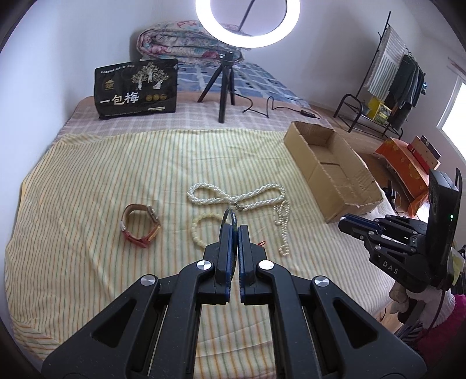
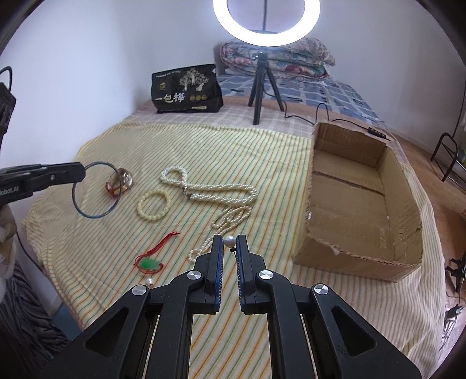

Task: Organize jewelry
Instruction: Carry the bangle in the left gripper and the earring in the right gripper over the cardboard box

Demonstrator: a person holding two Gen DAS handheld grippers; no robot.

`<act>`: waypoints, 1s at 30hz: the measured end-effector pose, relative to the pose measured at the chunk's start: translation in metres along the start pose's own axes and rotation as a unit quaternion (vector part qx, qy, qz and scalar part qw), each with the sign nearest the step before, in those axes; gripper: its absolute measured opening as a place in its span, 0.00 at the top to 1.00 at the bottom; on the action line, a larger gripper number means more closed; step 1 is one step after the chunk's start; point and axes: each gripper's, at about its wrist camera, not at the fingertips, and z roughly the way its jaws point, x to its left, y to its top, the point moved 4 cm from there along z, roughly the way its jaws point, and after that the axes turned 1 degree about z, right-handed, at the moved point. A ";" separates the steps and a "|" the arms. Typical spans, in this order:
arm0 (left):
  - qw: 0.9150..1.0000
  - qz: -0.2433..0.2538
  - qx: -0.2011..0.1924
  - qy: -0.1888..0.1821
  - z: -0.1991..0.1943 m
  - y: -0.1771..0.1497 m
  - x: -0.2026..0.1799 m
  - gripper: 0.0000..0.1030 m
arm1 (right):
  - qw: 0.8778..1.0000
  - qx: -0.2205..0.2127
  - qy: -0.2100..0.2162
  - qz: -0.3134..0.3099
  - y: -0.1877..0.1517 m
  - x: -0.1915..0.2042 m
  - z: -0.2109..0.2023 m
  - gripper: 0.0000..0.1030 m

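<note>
a: what carries everything?

b: a bed under a yellow striped cloth (image 2: pixel 262 163). at its far edge stand a black snack bag (image 2: pixel 186 89), a small tripod (image 2: pixel 260 87) with a ring light (image 2: pixel 266 22) above it, and folded quilts against the white wall. a clothes rack (image 1: pixel 393 75) stands off the right side.

a: and the left gripper?

b: the left gripper (image 1: pixel 235 230) is clamped on a thin dark bangle (image 2: pixel 96 189), lifted above the cloth near its left edge, over the watch (image 1: pixel 141 226).

a: the right one?

b: the right gripper (image 2: pixel 229 243) is pinched on a single pearl (image 2: pixel 229 241), just above the thin pearl strand (image 2: pixel 224 230), toward the cloth's near edge.

a: what else lies there?

b: a twisted pearl necklace (image 2: pixel 204 186) mid-cloth, a bead bracelet (image 2: pixel 154 204) beside it, a green pendant on red cord (image 2: pixel 150 262) nearer the near edge, and a loose pearl piece (image 2: pixel 149 282) just beyond that.

a: the container?

b: a cardboard box (image 2: pixel 404 210) on the cloth's right edge, open-topped, torn at its near corner. only its bare bottom shows.
</note>
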 end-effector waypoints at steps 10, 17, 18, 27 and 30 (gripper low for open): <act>0.999 0.028 -0.009 -0.023 0.007 0.019 -0.038 0.99 | 0.999 -0.020 -0.021 0.029 0.018 -0.042 -0.005 0.93; 0.998 0.044 -0.007 -0.039 0.021 0.033 -0.067 0.99 | 0.998 -0.029 -0.039 0.044 0.036 -0.073 -0.003 0.93; 0.998 0.046 -0.007 -0.042 0.023 0.035 -0.071 0.99 | 0.998 -0.030 -0.044 0.045 0.039 -0.079 -0.001 0.93; 0.996 0.065 -0.005 -0.065 0.045 0.056 -0.115 0.99 | 0.996 -0.034 -0.058 0.060 0.058 -0.115 0.014 0.93; 0.995 0.069 -0.004 -0.074 0.052 0.062 -0.130 0.99 | 0.996 -0.035 -0.061 0.063 0.064 -0.126 0.020 0.93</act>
